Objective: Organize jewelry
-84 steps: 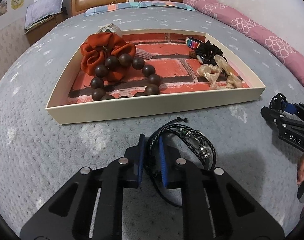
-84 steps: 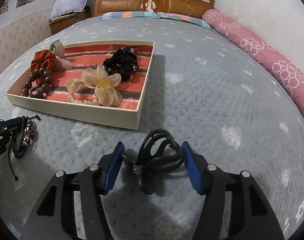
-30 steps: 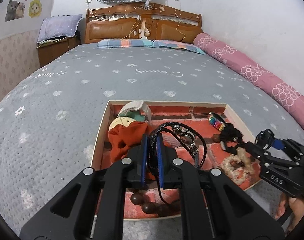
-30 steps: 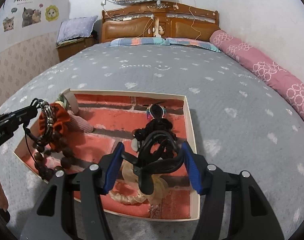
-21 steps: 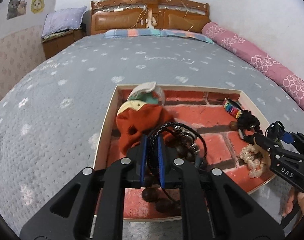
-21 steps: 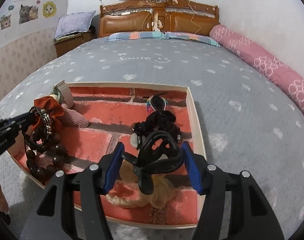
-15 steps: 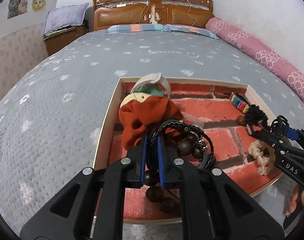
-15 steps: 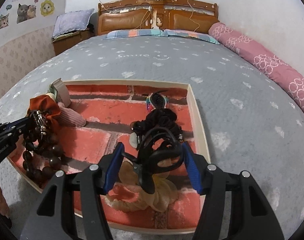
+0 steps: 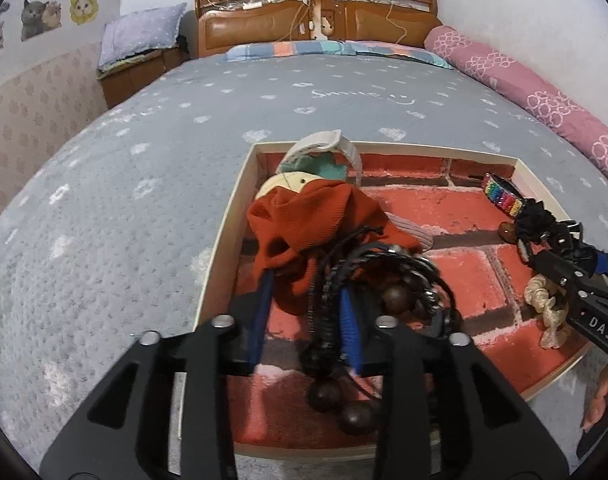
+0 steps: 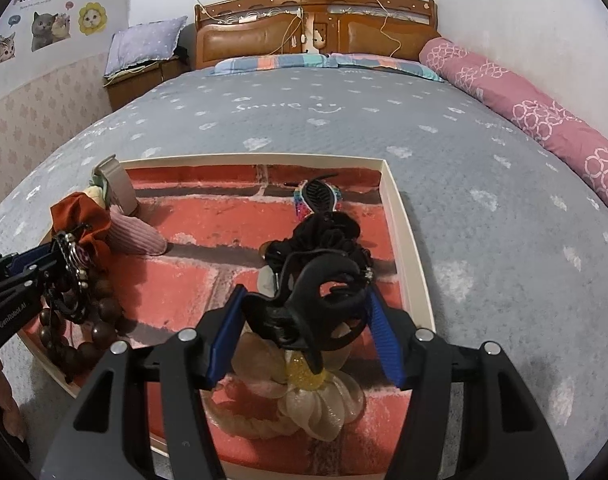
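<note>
Drop-off step: left gripper spread, black cord bracelet draped on its right finger over tray at lower centre; right gripper pinching black hair claw above cream flower, release next.

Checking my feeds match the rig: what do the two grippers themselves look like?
Both are matte black, angular linkage frames with silver pivot screws and blue ribbed jaws. The left gripper carries white "GenRobot.AI" lettering on its side, visible from the right wrist view; the right gripper shows white "DAS" lettering. No cables or sleeves visible.
</note>
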Tool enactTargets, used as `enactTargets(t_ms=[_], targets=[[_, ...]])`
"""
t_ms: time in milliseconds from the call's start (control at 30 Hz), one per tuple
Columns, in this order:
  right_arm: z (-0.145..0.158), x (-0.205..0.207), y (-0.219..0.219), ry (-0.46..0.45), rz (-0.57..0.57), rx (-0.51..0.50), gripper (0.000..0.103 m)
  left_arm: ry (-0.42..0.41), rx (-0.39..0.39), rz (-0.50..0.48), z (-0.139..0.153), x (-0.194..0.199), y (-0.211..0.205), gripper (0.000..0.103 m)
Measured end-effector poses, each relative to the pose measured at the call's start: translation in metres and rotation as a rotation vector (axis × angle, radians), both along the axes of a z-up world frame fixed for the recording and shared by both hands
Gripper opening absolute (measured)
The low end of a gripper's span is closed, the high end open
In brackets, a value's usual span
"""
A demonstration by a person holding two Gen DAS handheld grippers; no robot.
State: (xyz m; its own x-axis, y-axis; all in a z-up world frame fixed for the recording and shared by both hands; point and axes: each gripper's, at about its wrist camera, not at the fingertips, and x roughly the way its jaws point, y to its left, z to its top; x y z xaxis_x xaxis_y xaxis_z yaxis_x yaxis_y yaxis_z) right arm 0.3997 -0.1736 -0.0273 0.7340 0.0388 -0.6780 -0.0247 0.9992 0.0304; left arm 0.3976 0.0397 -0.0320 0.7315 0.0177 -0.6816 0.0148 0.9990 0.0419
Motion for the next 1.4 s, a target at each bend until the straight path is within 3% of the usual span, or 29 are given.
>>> enactTargets(t_ms=[67, 200, 300, 433, 633, 800, 1200, 1400], targets=[[0.0, 0.0, 0.0, 0.002, -0.006, -0.002, 0.06, -0.003, 0.0, 0.004, 0.0, -0.001, 0.0, 0.044], [0.002, -0.004, -0.002, -0.018, -0.019, -0.006, 0.08, -0.01, -0.005, 0.015, 0.0, -0.006, 0.002, 0.051], [0.003, -0.005, -0.002, -0.021, -0.019, -0.011, 0.085, -0.021, 0.007, 0.022, 0.001, -0.011, 0.002, 0.061], [0.005, -0.011, -0.004, -0.037, -0.022, -0.011, 0.088, -0.034, 0.003, 0.017, 0.002, -0.019, 0.002, 0.085], [0.019, -0.036, -0.01, -0.132, -0.02, 0.012, 0.098, -0.085, 0.052, -0.004, 0.012, -0.039, -0.011, 0.098], [0.033, -0.071, -0.013, -0.206, -0.03, -0.004, 0.099, -0.163, 0.084, 0.015, 0.022, -0.072, -0.016, 0.098], [0.047, -0.152, -0.026, -0.26, -0.072, 0.002, 0.099, -0.26, -0.012, 0.066, 0.04, -0.169, -0.004, 0.098], [0.05, -0.202, -0.027, -0.316, -0.05, -0.039, 0.099, -0.31, -0.007, 0.085, 0.04, -0.218, -0.009, 0.098]])
